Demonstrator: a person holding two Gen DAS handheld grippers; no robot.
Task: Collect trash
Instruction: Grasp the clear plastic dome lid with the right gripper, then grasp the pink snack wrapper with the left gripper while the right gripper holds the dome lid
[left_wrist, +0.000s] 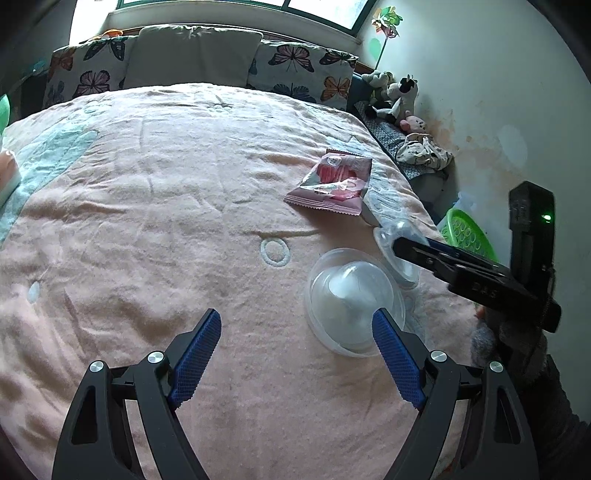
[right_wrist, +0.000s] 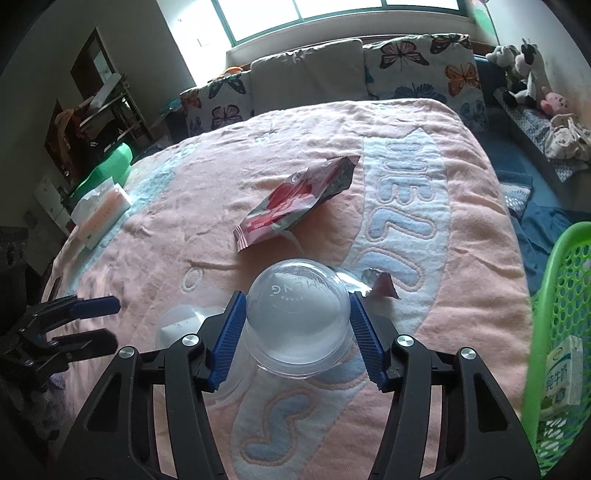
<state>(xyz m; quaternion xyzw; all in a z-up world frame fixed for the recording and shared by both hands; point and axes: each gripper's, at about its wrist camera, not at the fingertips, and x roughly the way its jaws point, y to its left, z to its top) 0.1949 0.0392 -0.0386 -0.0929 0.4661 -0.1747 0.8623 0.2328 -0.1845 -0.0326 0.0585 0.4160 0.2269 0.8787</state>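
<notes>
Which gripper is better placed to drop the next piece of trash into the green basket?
Right. The right gripper already clasps a clear cup, with the green basket beside it; the left gripper is open, holding nothing.

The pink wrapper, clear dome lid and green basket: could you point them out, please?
pink wrapper (left_wrist: 330, 182): left wrist view, centre of its face.
dome lid (right_wrist: 297, 301): right wrist view, domed top.
green basket (right_wrist: 567, 280): right wrist view, mesh wall.

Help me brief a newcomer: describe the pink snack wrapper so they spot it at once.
Start at the pink bedspread with big pale letters. Beside those letters, beyond the clear plastic cups, lies the pink snack wrapper. It alone is flat, opaque and crinkled, pink with red print; its neighbours are see-through domes.
</notes>
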